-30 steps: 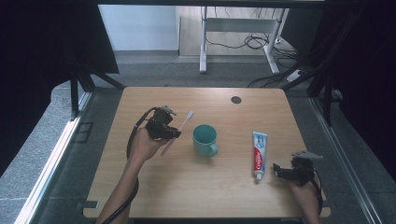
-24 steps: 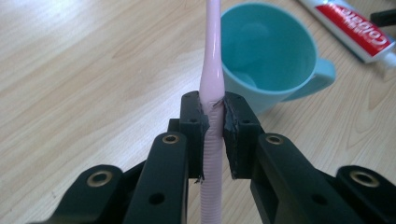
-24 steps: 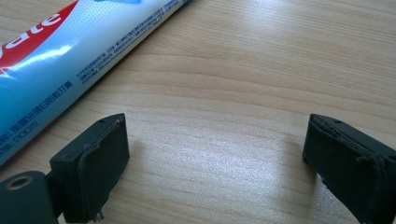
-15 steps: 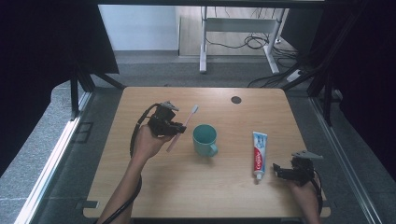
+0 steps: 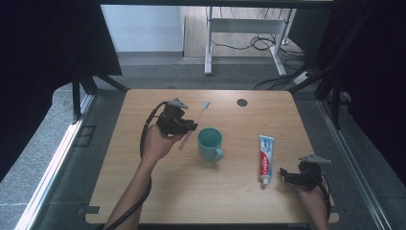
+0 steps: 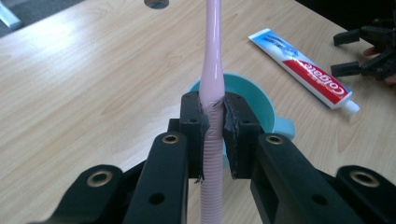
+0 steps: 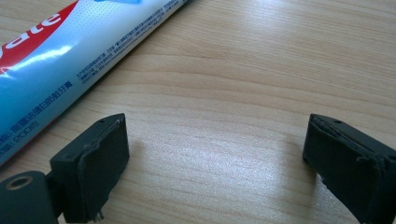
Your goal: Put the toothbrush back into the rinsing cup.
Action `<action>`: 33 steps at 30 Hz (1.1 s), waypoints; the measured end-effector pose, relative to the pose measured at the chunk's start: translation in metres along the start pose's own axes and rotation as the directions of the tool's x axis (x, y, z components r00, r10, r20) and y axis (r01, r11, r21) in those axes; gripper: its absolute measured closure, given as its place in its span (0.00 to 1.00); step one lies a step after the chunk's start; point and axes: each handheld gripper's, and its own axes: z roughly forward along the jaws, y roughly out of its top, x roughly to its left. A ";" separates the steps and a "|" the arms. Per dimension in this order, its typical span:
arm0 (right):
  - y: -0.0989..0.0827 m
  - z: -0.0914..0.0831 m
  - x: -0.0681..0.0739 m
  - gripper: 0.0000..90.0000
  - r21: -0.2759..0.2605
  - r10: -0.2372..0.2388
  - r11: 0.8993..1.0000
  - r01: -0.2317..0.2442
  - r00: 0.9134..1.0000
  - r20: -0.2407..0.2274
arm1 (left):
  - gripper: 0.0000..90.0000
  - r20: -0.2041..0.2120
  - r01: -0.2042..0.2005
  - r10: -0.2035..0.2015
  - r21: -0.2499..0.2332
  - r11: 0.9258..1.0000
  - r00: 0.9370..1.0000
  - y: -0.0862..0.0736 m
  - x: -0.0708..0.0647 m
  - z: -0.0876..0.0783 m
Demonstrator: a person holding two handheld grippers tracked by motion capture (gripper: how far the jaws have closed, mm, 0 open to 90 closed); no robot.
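I hold the pink toothbrush (image 6: 211,93) above the counter (image 5: 143,191), just left of the teal cup (image 5: 210,143). The left hand-held gripper (image 6: 214,126) is clamped on its ribbed handle. To do this step well, I judge the brush should be tipped upright, centred over the cup mouth, then lowered handle-first before release. Its long axis runs diagonally, bristle head pointing away toward the far edge, handle end toward me. The right hand-held gripper (image 5: 287,175) rests with jaws apart, empty, just beside the toothpaste tube (image 5: 265,152).
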 end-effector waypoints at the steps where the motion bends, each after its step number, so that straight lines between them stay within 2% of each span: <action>1: 0.000 0.000 0.000 0.07 0.000 0.000 1.000 0.000 1.000 0.000 | 0.88 -0.001 0.000 0.000 -0.007 1.000 1.000 0.001 0.000 0.001; 15: 0.000 0.000 0.000 0.07 0.000 0.000 1.000 0.000 1.000 -0.001 | 0.88 -0.002 0.004 -0.004 -0.078 0.997 1.000 0.014 -0.005 0.011; 33: 0.000 0.000 0.000 0.07 0.000 -0.004 1.000 0.004 1.000 -0.006 | 0.88 -0.023 -0.013 0.010 -0.161 0.987 1.000 0.029 -0.018 0.030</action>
